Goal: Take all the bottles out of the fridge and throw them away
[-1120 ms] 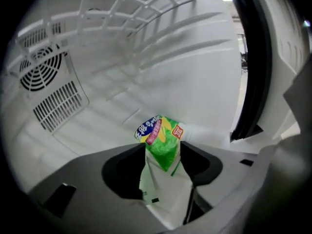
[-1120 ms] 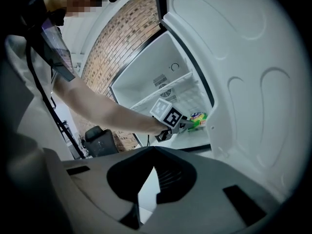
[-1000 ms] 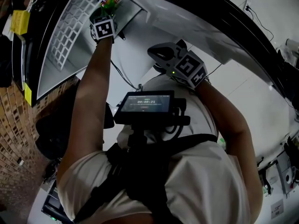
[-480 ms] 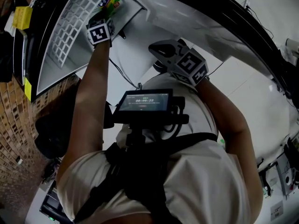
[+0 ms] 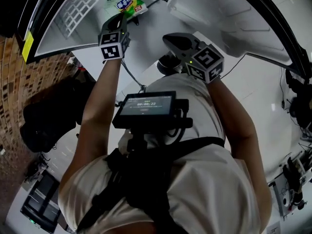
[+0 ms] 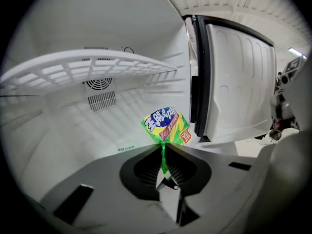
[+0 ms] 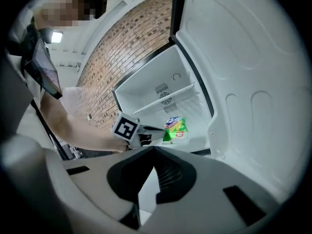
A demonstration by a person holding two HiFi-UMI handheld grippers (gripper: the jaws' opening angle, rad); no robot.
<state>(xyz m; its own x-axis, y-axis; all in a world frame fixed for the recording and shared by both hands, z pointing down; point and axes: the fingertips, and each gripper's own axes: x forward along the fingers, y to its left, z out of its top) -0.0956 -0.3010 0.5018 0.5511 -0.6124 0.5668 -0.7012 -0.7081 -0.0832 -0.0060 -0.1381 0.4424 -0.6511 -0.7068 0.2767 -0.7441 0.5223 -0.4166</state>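
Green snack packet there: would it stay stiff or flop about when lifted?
Probably floppy: the packet is crumpled where the left tool pinches one edge. Likely light, since that thin pinch alone carries it. It could swing.

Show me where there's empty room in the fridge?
The floor under the wire shelf is bare, back to the vent. The shelf looks bare too. It is crowded only near the door, where the left hand-held gripper pinches a green bag.
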